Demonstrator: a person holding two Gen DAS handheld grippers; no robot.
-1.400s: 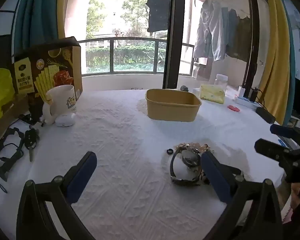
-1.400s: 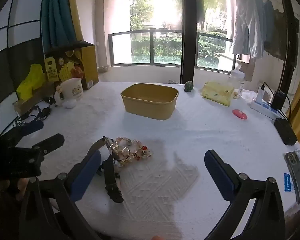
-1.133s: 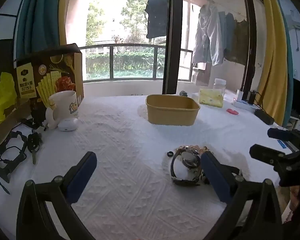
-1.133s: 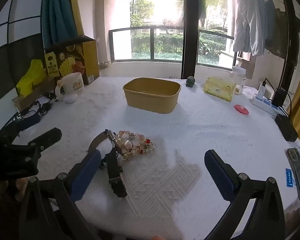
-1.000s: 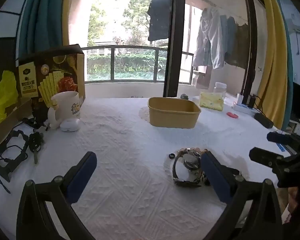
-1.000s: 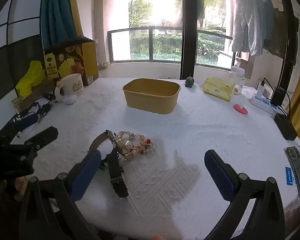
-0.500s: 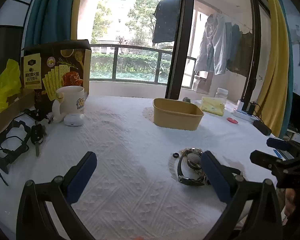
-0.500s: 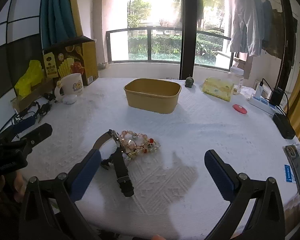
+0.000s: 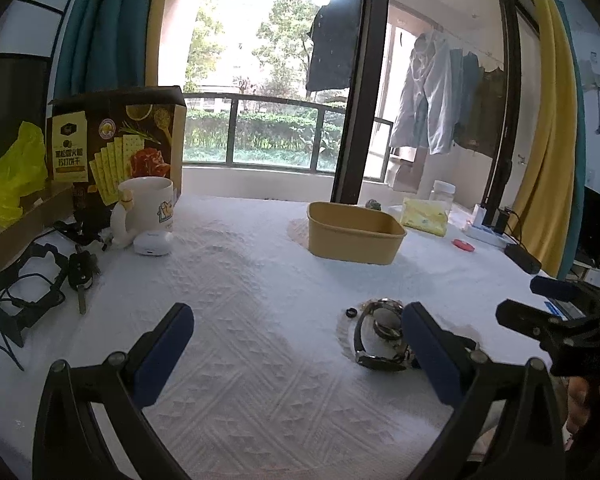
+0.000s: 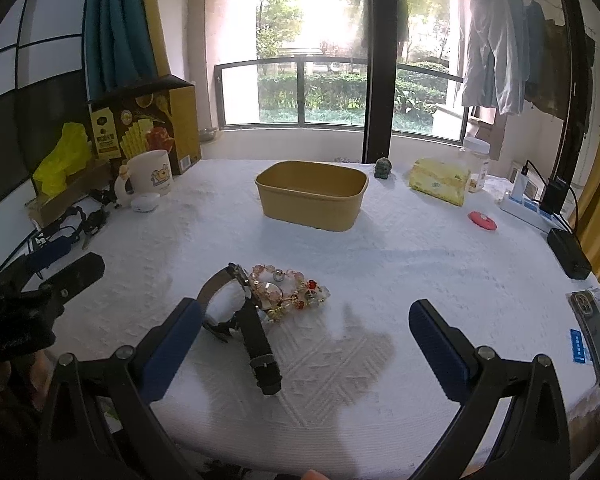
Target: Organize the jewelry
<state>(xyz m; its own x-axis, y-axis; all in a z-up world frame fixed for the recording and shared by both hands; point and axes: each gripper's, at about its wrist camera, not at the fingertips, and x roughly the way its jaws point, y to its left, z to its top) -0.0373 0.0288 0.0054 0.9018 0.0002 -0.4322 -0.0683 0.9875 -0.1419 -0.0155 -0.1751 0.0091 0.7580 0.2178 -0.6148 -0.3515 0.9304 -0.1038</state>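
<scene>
1. Both claws are held wide apart with nothing gripped: the left claw (image 9: pixel 296 344) and the right claw (image 10: pixel 306 340), above the tabletop (image 10: pixel 420 264)
2. A tan tray (image 10: pixel 312 194) is set well beyond the jewelry, toward the window
3. A black-strapped watch (image 10: pixel 244 316) is laid touching a beaded bracelet (image 10: pixel 296 292), near the right claw's left finger
4. A small dark ring (image 9: pixel 351 312) is seen just beside the watch

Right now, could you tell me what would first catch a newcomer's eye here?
Probably the heap of jewelry near the front of the white table: a black-strapped watch lying against beaded bracelets. Behind it, mid-table, stands an open yellow tub, seemingly empty.
</scene>
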